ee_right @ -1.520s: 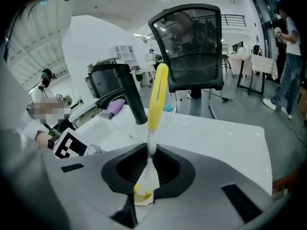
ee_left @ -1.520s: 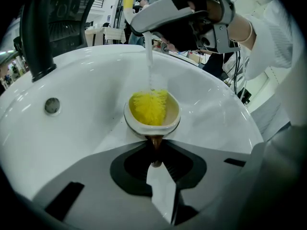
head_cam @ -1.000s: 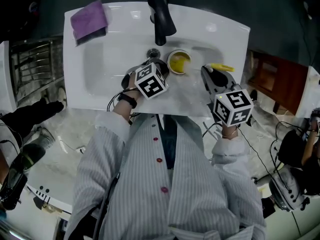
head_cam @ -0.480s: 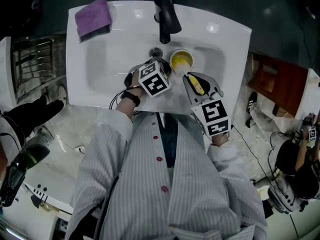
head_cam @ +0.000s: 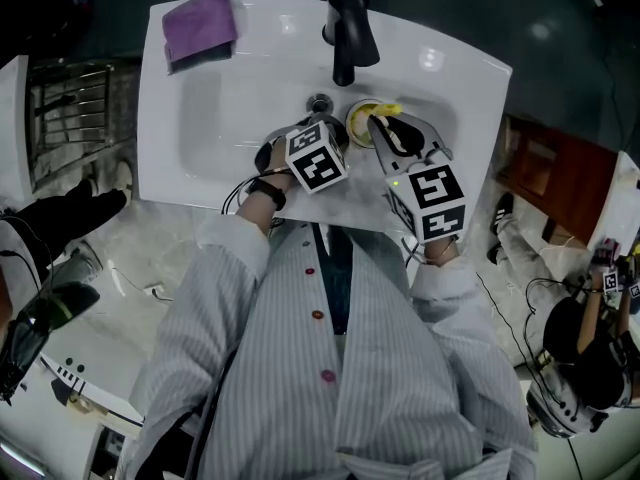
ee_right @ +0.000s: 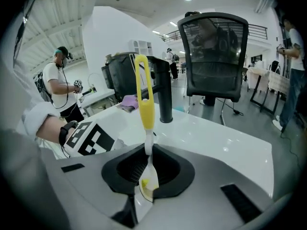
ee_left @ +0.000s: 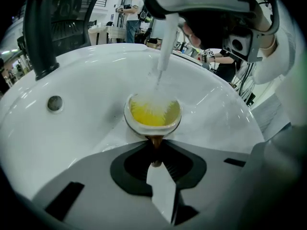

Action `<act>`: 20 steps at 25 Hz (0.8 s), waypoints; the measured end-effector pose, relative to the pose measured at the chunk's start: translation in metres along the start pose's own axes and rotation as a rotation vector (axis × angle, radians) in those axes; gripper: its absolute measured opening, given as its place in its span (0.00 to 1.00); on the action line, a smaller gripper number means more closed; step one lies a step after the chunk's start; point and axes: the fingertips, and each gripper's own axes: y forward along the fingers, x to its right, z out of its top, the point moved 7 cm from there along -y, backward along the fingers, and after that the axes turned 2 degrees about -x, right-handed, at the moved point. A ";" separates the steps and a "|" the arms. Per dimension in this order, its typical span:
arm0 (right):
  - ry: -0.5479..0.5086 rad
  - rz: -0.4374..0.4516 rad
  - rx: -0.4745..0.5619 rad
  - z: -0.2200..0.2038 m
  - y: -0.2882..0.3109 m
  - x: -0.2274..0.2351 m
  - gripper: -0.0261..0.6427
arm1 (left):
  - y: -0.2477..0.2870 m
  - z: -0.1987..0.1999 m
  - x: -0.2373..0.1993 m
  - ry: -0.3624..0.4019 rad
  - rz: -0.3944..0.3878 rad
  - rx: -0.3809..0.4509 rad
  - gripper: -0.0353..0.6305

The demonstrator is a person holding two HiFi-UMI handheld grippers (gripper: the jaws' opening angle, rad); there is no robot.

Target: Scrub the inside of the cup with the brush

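Note:
A small cup (head_cam: 362, 120) with a yellow inside stands in the white sink (head_cam: 230, 108) near the drain. My left gripper (head_cam: 338, 136) is shut on its brown handle (ee_left: 154, 141), seen close in the left gripper view, where the cup (ee_left: 152, 114) sits just beyond the jaws (ee_left: 154, 151). My right gripper (head_cam: 396, 134) is shut on the brush. In the right gripper view the brush's yellow handle (ee_right: 144, 95) stands up past the jaws (ee_right: 148, 175). In the left gripper view its pale stem (ee_left: 164, 51) slants down from the right gripper (ee_left: 211, 1) and the bristles reach into the cup's mouth.
A black faucet (head_cam: 350, 33) rises behind the cup, with the drain (head_cam: 320, 103) beside it. A purple cloth (head_cam: 200, 26) lies on the sink's back left corner. A wire rack (head_cam: 65, 118) stands to the left. An office chair (ee_right: 213, 47) and people are in the background.
My right gripper has swung in from the sink's right edge towards the cup, rolling as it came, so the brush now hangs over the cup. The left gripper and cup have stayed put.

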 end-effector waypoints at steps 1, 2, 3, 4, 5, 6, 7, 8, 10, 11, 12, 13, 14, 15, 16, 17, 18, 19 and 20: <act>-0.001 -0.002 0.004 0.001 0.002 0.003 0.12 | 0.000 0.000 0.001 -0.003 0.000 0.001 0.16; -0.004 -0.007 0.007 0.002 0.004 0.007 0.12 | -0.001 0.001 0.002 -0.005 0.000 0.004 0.16; -0.005 -0.013 0.008 0.003 0.005 0.010 0.12 | -0.002 0.003 0.002 -0.007 0.001 0.011 0.16; -0.004 -0.018 0.010 0.004 0.007 0.014 0.12 | -0.004 0.005 0.002 -0.008 0.003 0.020 0.16; 0.001 -0.021 0.012 0.006 0.008 0.019 0.12 | -0.006 0.007 0.002 -0.008 0.007 0.025 0.16; 0.009 -0.025 0.014 0.006 0.010 0.024 0.12 | -0.006 0.007 0.001 -0.008 0.011 0.025 0.16; 0.019 -0.029 0.015 0.006 0.011 0.030 0.12 | -0.005 0.007 0.001 -0.008 0.014 0.022 0.16; 0.033 -0.033 0.016 0.005 0.012 0.035 0.12 | -0.005 0.005 0.001 -0.009 0.013 0.018 0.16; 0.067 -0.042 0.014 0.002 0.010 0.047 0.12 | -0.005 0.006 0.001 -0.008 0.011 0.018 0.16; 0.087 -0.047 0.012 -0.001 0.009 0.053 0.12 | -0.006 0.006 0.001 -0.007 0.012 0.020 0.16; 0.106 -0.050 0.009 -0.005 0.006 0.058 0.13 | -0.006 0.006 0.002 -0.007 0.012 0.021 0.16; 0.125 -0.052 0.007 -0.009 0.003 0.063 0.13 | -0.006 0.006 0.002 -0.008 0.012 0.020 0.16; 0.144 -0.054 0.005 -0.014 -0.001 0.066 0.13 | -0.006 0.006 0.002 -0.009 0.012 0.019 0.16; 0.162 -0.056 0.003 -0.019 -0.005 0.069 0.13 | -0.006 0.006 0.002 -0.010 0.012 0.019 0.16; 0.180 -0.059 0.003 -0.024 -0.010 0.072 0.13 | -0.006 0.006 0.002 -0.011 0.012 0.019 0.16; 0.197 -0.061 0.003 -0.028 -0.015 0.073 0.13 | -0.006 0.007 0.002 -0.012 0.013 0.019 0.16; 0.212 -0.063 0.003 -0.033 -0.020 0.074 0.13 | -0.006 0.007 0.002 -0.012 0.015 0.019 0.16; 0.226 -0.062 0.003 -0.037 -0.024 0.073 0.13 | -0.006 0.007 0.002 -0.013 0.015 0.018 0.16; 0.237 -0.060 0.002 -0.040 -0.028 0.071 0.13 | -0.007 0.007 0.002 -0.015 0.015 0.016 0.16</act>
